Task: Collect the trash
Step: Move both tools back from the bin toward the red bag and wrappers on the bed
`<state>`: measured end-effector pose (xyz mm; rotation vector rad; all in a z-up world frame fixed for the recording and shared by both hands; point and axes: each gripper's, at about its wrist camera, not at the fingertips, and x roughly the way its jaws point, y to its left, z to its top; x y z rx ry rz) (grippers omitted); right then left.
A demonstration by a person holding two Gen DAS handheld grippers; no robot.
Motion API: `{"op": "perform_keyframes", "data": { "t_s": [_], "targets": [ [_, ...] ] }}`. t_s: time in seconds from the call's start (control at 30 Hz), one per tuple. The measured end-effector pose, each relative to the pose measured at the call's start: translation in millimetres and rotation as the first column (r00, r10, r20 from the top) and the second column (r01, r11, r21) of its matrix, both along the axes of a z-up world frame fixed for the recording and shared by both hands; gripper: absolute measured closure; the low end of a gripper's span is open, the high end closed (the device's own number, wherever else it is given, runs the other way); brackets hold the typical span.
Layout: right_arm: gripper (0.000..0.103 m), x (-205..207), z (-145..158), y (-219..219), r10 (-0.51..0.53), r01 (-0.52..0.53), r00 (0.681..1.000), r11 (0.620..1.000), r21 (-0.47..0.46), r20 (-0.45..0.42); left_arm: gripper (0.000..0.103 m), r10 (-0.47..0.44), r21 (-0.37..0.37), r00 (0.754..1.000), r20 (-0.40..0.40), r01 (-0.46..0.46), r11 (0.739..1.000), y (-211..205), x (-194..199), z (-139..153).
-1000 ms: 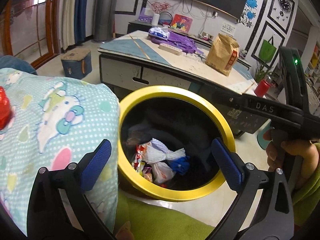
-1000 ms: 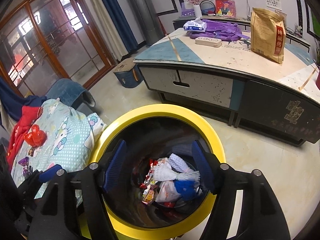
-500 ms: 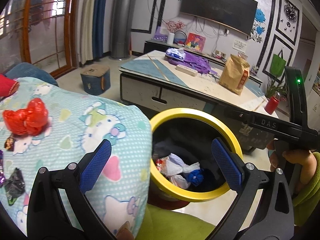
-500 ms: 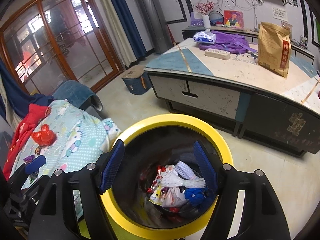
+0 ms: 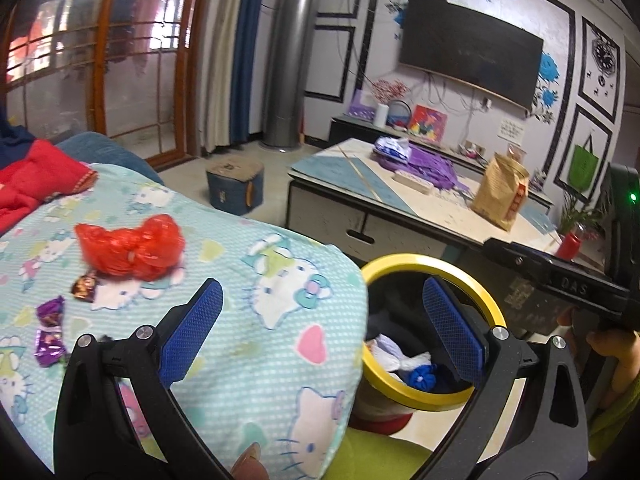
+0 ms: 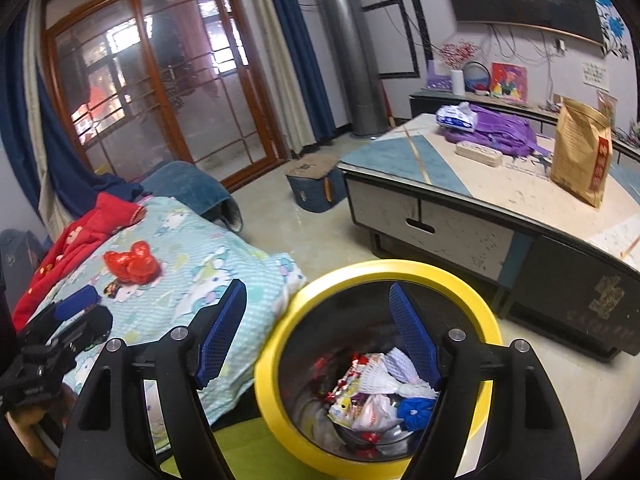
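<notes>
We see a low counter [image 6: 500, 184] with a pale and blue top and a drawer front, standing on a pale tiled floor [image 6: 320, 232]. On it rest a tall brown paper bag with a red label [image 6: 582, 152], a crumpled purple cloth [image 6: 504, 130], a white plastic packet [image 6: 456, 116] touching that cloth, and a cream power strip [image 6: 478, 153] just beside it. A small blue padded stool [image 6: 316, 184] sits near the counter's corner. Behind stand a grey cylindrical column [image 6: 348, 52], blue curtains [image 6: 296, 40] and wood-framed glass doors [image 6: 160, 92]. A dark flat television [image 5: 470, 58] hangs on the wall.
</notes>
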<state>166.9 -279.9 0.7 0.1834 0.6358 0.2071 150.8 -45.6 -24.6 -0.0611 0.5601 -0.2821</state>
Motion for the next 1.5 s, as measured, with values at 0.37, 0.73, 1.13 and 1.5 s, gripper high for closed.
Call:
{"op": "perform_keyframes", "data": {
  "t_s": [0.37, 0.73, 1.13, 1.5],
  "targets": [
    [0.029, -8.0, 5.3, 34.6, 0.070, -0.070, 0.997, 0.997, -0.020, 0.013, 0.011, 0.107, -0.005, 0.993, 0.044, -0.107, 0.994, 38.6, -6.3, 12.2],
    [0.028, -13.9, 11.5, 68.9, 0.148, -0.147, 0.989, 0.988, -0.037, 0.025, 0.011, 0.226, -0.013, 0.971, 0.077, -0.225, 0.974, 84.6, -11.6, 21.1],
    [0.027, -11.8, 16.1, 116.5, 0.257, -0.256, 0.966, 0.966, -0.048, 0.019, 0.011, 0.333, -0.041, 0.940, 0.079, -0.331, 0.943, 133.6, -16.8, 22.1],
    [0.027, 8.2, 17.3, 166.9, 0.329, -0.328, 0.944, 0.944, -0.033, 0.012, 0.011, 0.413, -0.063, 0.909, 0.052, -0.410, 0.910, 173.5, -18.2, 17.2]
  ]
}}
